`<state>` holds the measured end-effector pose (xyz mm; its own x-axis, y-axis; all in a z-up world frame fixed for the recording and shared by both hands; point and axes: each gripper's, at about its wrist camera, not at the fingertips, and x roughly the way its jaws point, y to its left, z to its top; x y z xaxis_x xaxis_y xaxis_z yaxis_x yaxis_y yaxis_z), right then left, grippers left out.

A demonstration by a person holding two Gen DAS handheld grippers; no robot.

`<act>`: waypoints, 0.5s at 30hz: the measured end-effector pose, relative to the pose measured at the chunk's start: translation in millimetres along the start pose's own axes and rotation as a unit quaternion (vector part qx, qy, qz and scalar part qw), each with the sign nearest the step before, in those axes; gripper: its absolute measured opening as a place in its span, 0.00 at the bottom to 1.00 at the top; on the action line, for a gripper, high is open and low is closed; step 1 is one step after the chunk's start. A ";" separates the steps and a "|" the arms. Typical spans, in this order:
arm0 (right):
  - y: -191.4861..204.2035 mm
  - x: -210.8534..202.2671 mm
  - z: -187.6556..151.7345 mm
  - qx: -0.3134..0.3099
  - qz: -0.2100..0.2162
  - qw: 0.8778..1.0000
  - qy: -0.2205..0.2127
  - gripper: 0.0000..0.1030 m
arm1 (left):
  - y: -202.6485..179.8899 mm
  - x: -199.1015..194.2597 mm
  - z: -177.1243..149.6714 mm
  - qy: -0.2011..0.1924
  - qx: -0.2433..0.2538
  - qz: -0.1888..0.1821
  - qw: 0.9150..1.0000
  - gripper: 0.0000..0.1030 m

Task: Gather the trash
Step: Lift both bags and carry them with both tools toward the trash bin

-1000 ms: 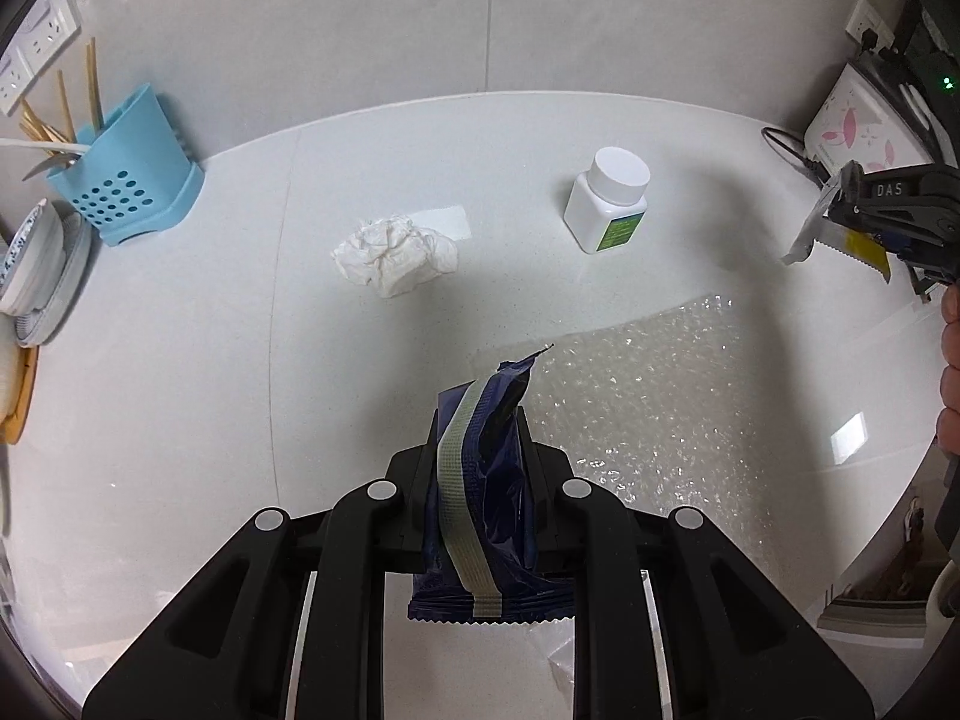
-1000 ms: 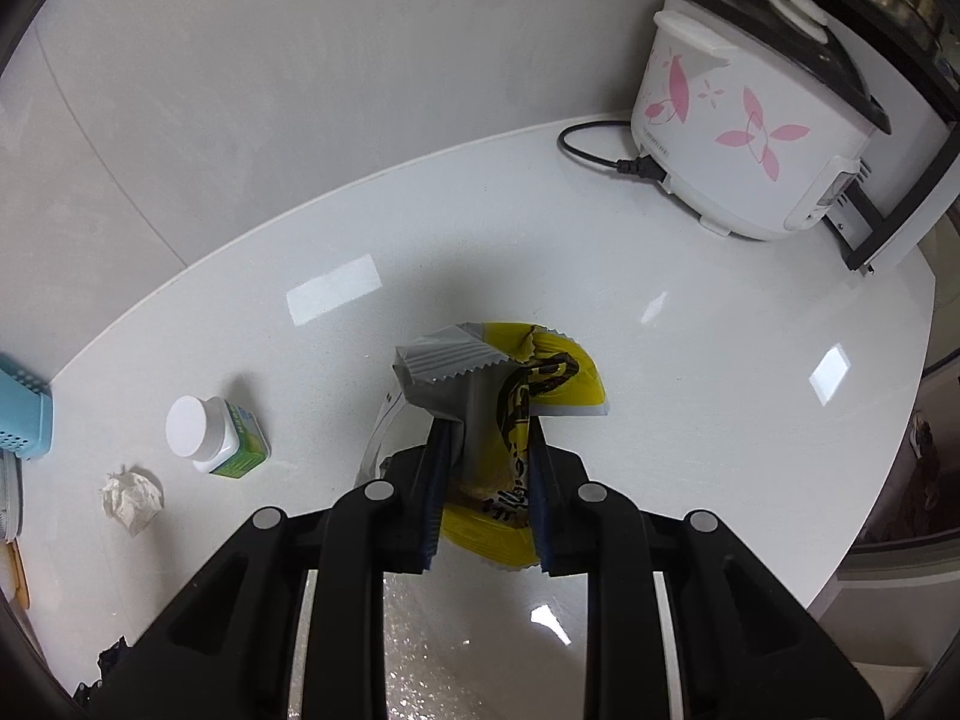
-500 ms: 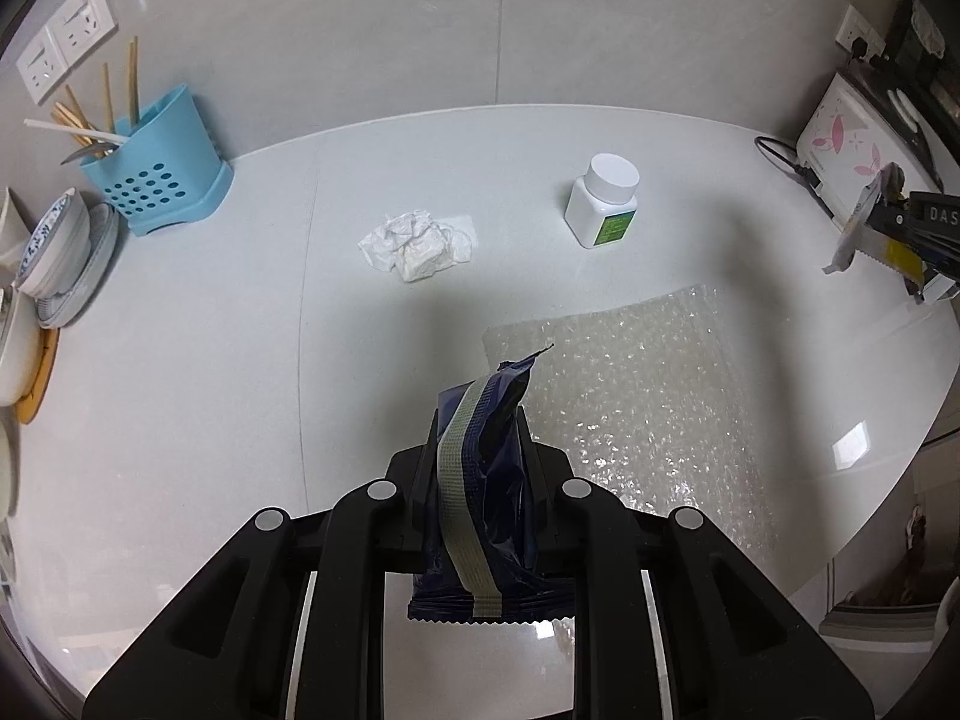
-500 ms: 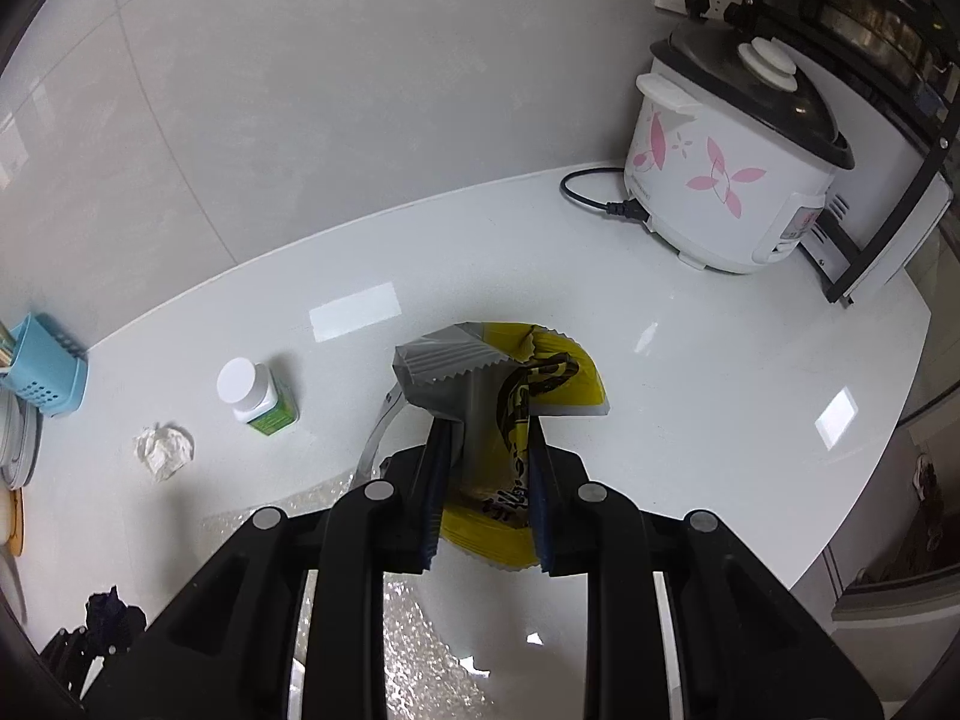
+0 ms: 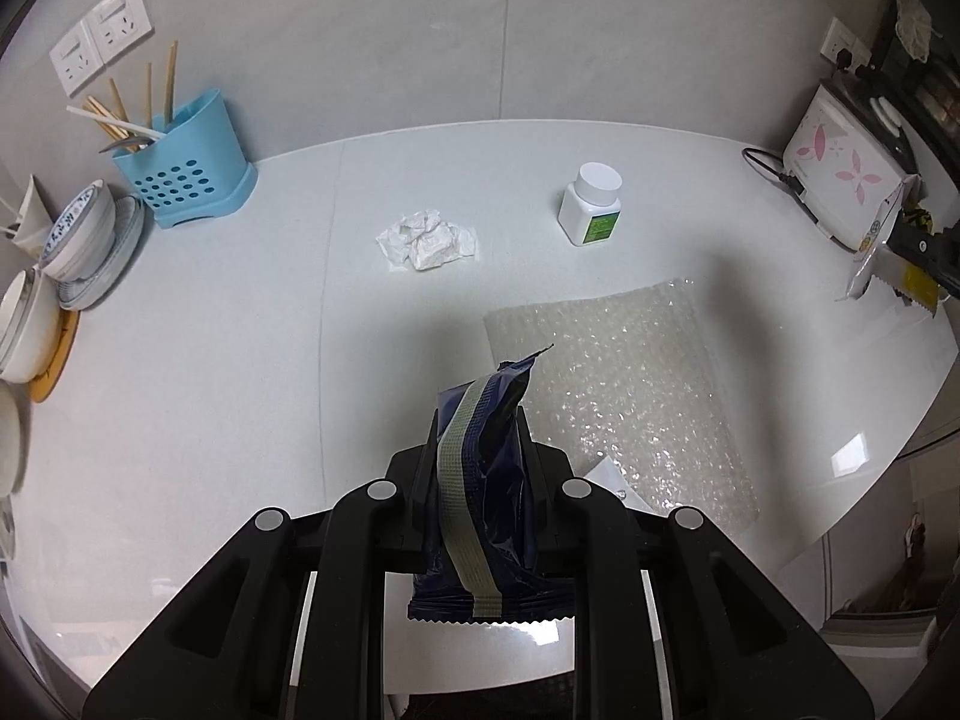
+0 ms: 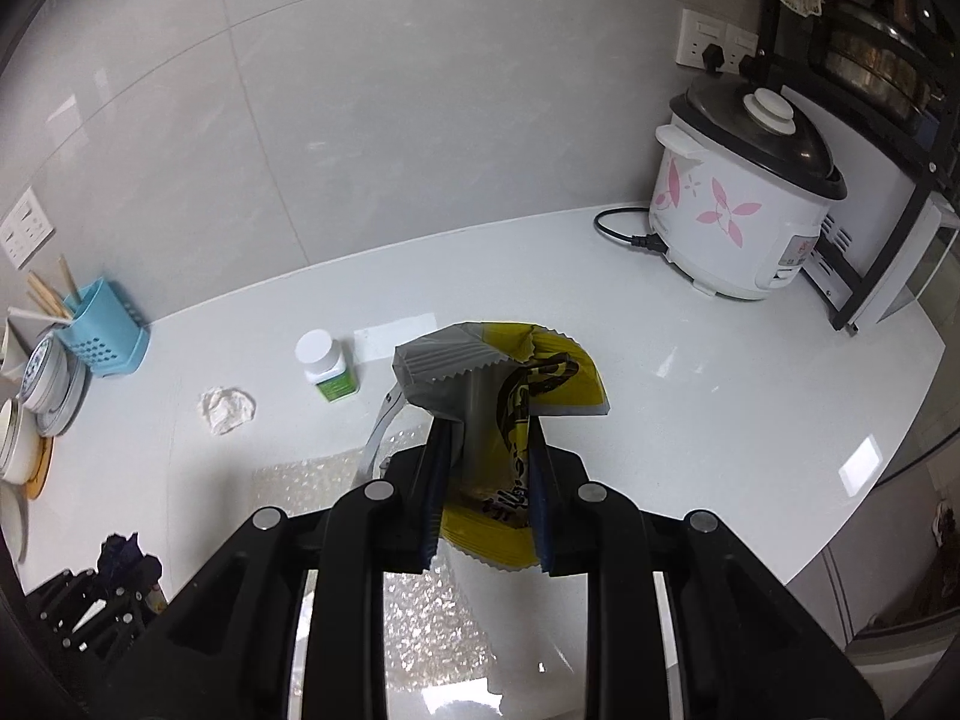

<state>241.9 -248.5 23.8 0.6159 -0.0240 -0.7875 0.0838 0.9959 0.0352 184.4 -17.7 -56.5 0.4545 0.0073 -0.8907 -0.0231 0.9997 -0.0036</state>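
Note:
My left gripper (image 5: 480, 468) is shut on a dark blue snack wrapper (image 5: 486, 480) and holds it above the white counter. My right gripper (image 6: 486, 456) is shut on a yellow and silver wrapper (image 6: 510, 414), also held above the counter; it shows at the right edge of the left wrist view (image 5: 888, 264). On the counter lie a crumpled white tissue (image 5: 426, 238), a sheet of bubble wrap (image 5: 624, 396) and a white pill bottle with a green label (image 5: 591, 204). The left gripper shows small at the lower left of the right wrist view (image 6: 114, 564).
A blue utensil holder (image 5: 186, 174) with chopsticks and stacked bowls and plates (image 5: 78, 246) stand at the back left. A white rice cooker with pink flowers (image 6: 744, 210) and its cord stand at the back right beside a black rack (image 6: 888, 150). The counter edge (image 6: 870, 516) curves at the right.
Both grippers have risen and drawn back from the counter with their wrappers, so more of the counter and wall shows. The items on the counter have not moved.

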 end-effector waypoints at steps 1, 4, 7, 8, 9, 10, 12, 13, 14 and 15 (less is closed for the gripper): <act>0.6 -3.7 -4.4 -0.003 0.004 1.000 -0.001 0.21 | -0.1 -1.8 -2.5 -0.001 -0.001 0.000 1.000 0.17; 1.7 -11.9 -16.5 -0.008 0.012 1.000 -0.001 0.21 | -0.4 -6.4 -11.4 0.000 -0.003 0.000 1.000 0.17; 1.9 -19.7 -30.0 -0.011 0.022 1.000 0.000 0.21 | 0.1 -11.9 -22.4 -0.001 -0.005 -0.001 1.000 0.17; 1.6 -22.3 -35.0 -0.012 0.026 1.000 0.000 0.21 | 0.0 -13.4 -25.7 -0.001 -0.006 -0.001 1.000 0.17; 1.5 -25.1 -39.8 -0.012 0.029 0.999 0.000 0.21 | -0.3 -15.4 -29.9 -0.001 -0.007 -0.001 1.000 0.17; 1.5 -27.5 -43.8 -0.013 0.032 0.999 0.000 0.21 | -0.4 -17.2 -33.4 -0.001 -0.008 -0.002 1.000 0.17; 1.8 -33.3 -52.8 -0.019 0.035 0.999 -0.002 0.21 | -1.0 -21.0 -40.3 -0.002 -0.009 -0.002 1.000 0.17; 1.7 -35.4 -55.9 -0.020 0.037 0.999 -0.003 0.21 | -1.7 -23.1 -44.2 -0.003 -0.010 -0.001 1.000 0.18; 1.5 -38.8 -60.6 -0.022 0.039 0.999 -0.003 0.21 | -2.1 -25.2 -47.9 -0.004 -0.010 -0.002 1.000 0.17; 1.4 -41.2 -64.2 -0.024 0.042 0.999 -0.003 0.21 | -2.7 -27.0 -51.5 -0.004 -0.011 -0.003 1.000 0.17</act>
<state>166.3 -240.5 16.9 0.6241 0.0585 -0.7791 -0.0058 0.9975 0.0703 126.3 -21.7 -55.9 0.4616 0.0016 -0.8871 -0.0406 0.9990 -0.0194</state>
